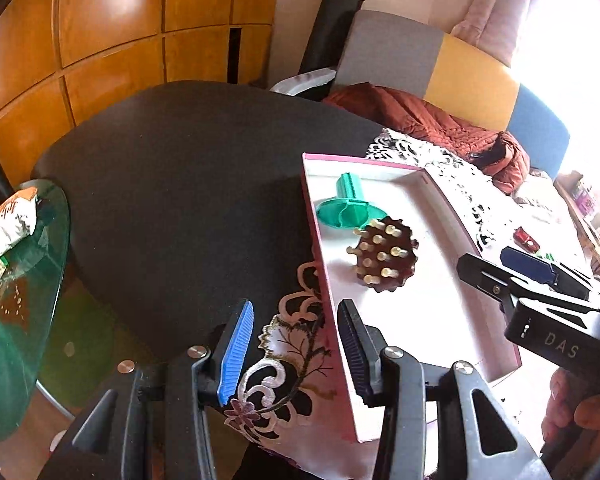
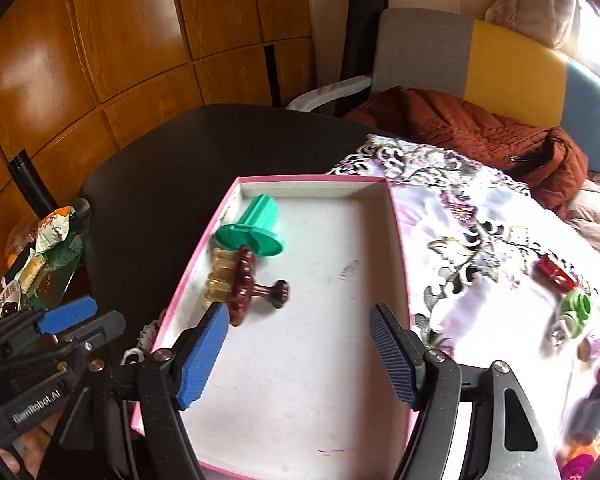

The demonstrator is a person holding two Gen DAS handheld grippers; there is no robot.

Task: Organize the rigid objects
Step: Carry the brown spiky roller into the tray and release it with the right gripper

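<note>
A pink-rimmed shallow box (image 1: pixel 327 280) (image 2: pixel 398 240) lies on an embroidered cloth. Inside it lie a green plastic funnel-shaped piece (image 1: pixel 350 204) (image 2: pixel 254 226) and a dark red wooden massager with pale pegs (image 1: pixel 386 260) (image 2: pixel 244 280). My left gripper (image 1: pixel 296 354) is open and straddles the box's left wall near its front corner. My right gripper (image 2: pixel 296 354) is open and empty above the box's front half; it also shows from the side in the left wrist view (image 1: pixel 512 276). Small loose items lie on the cloth to the right: a red piece (image 2: pixel 556 272) and a green ring (image 2: pixel 576 306).
The cloth (image 2: pixel 472 248) covers part of a dark round table (image 1: pixel 180 168). A glass side table (image 1: pixel 24 280) with snack packets stands at the left. A rust jacket (image 2: pixel 480 136) lies on a chair behind. Wooden panels form the back wall.
</note>
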